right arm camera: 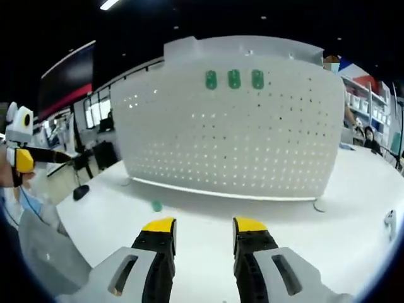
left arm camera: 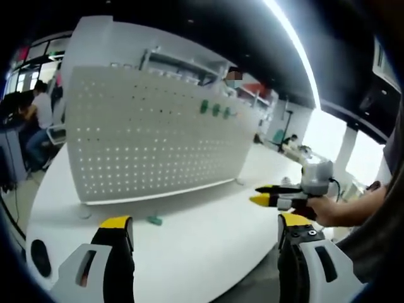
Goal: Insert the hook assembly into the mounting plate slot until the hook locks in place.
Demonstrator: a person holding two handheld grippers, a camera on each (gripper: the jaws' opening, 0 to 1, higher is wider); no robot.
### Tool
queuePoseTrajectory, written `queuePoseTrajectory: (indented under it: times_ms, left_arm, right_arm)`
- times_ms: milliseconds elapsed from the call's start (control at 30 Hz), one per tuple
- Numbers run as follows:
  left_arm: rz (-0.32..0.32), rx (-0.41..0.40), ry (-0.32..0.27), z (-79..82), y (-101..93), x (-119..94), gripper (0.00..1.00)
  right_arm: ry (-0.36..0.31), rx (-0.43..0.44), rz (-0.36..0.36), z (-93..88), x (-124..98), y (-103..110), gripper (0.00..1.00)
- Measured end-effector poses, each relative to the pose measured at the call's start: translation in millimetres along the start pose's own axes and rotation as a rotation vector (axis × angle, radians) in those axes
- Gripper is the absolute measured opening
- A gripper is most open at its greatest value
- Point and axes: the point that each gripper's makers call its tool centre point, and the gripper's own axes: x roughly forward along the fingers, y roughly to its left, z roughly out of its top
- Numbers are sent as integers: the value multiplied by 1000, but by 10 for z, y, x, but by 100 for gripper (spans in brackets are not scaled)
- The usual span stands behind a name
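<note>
A white pegboard mounting plate (left arm camera: 158, 136) (right arm camera: 233, 139) stands upright on the white table (left arm camera: 202, 252). Three green hooks (left arm camera: 214, 109) (right arm camera: 234, 79) sit in a row near its top edge. One small green hook piece (left arm camera: 154, 220) (right arm camera: 156, 206) lies loose on the table just in front of the plate's foot. My left gripper (left arm camera: 205, 222) is open wide and empty, short of that piece. My right gripper (right arm camera: 204, 225) is open too, with nothing between its yellow tips, facing the plate. In the left gripper view a hand holds the right gripper (left arm camera: 268, 194) at the right.
A dark oval object (right arm camera: 81, 191) (left arm camera: 39, 255) lies near the table's edge. The left gripper (right arm camera: 22, 158) shows at the left border of the right gripper view. People sit at desks behind the plate (left arm camera: 38, 120). Shelves stand further back.
</note>
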Motion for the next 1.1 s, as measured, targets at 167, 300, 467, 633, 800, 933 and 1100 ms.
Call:
queuePoseTrajectory:
  times_ms: [167,300,467,633,800,933,1100]
  left_arm:
    - [7,0,9,-24,40,-20,96]
    - [22,-14,8,-43,109,-28,96]
    - [26,-26,12,-81,125,-5,96]
    - [18,-29,21,-99,122,29,96]
    - [17,-28,26,-100,157,48,96]
    - [21,-33,33,-120,211,47,96]
    - [31,-39,40,-141,284,31,96]
  right_arm:
    - [18,-6,22,-47,-24,87,35]
    - [34,-2,50,-77,-39,203,38]
    - [33,-45,92,-37,11,366,37]
    - [29,-40,122,19,94,469,37]
    - [29,-43,154,46,201,618,37]
    - [43,-45,189,26,310,748,37]
    - [65,-69,239,-25,519,942,37]
